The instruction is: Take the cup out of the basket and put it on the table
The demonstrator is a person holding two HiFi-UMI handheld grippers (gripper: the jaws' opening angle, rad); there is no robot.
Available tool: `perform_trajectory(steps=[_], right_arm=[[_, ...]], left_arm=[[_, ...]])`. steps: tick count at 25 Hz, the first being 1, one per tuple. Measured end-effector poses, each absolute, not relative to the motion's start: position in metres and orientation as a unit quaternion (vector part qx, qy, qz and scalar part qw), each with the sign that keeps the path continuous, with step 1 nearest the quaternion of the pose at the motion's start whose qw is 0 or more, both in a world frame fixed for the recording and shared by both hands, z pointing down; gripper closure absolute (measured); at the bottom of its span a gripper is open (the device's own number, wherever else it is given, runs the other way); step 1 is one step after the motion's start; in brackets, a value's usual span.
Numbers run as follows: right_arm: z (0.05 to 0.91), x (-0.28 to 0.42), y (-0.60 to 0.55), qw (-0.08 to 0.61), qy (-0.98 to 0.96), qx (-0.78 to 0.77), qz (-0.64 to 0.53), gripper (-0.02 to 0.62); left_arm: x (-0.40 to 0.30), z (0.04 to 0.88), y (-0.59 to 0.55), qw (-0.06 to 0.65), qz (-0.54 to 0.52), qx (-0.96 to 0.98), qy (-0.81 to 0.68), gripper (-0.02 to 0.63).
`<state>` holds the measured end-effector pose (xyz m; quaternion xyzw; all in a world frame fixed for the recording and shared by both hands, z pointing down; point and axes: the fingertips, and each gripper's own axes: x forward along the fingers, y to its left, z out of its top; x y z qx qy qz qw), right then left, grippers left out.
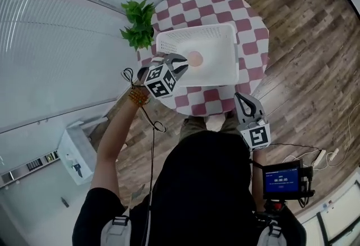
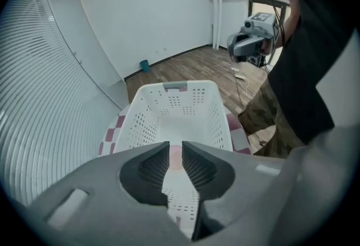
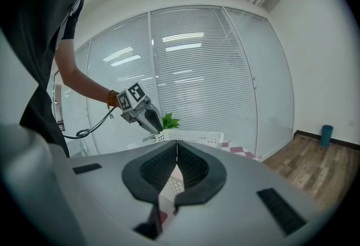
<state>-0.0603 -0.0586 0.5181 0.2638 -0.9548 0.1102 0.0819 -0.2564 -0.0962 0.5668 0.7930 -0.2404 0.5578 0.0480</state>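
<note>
Cup (image 1: 194, 58): pink, the only item in the white perforated basket (image 1: 197, 30), towards its near-left corner. Basket on round checked table (image 1: 247, 31); potted plant (image 1: 139, 24) at the far-left corner; bare cloth along the near edge. Left tool (image 1: 181, 65): over the near-left rim, jaws narrowly apart, empty. Right tool (image 1: 243, 97): at the table's near edge, jaws together, empty.

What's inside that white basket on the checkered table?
One pinkish cup rests on the floor of the basket. The left gripper hangs over the near-left corner, hiding that part of the floor.
</note>
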Motion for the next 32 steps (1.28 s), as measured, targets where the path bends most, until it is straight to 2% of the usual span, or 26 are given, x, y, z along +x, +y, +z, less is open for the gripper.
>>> perform_trajectory(steps=[10,20,28,32], right_arm=[[0.531,-0.037,-0.071,0.090,-0.941,0.304,0.121,0.586],[0.535,-0.029,-0.075,0.095,-0.935,0.317,0.129,0.586],[0.539,-0.021,-0.077,0.097,-0.930,0.328,0.136,0.586],[0.541,-0.021,-0.076,0.096,-0.929,0.328,0.140,0.586]], left_arm=[[-0.273,0.639,-0.108,0.093,0.621,0.761,-0.165,0.434],[-0.283,0.690,-0.098,0.091,0.677,0.724,-0.096,0.385],[-0.283,0.720,-0.092,0.087,0.698,0.708,-0.067,0.385],[-0.287,0.728,-0.096,0.057,0.711,0.698,-0.062,0.385]])
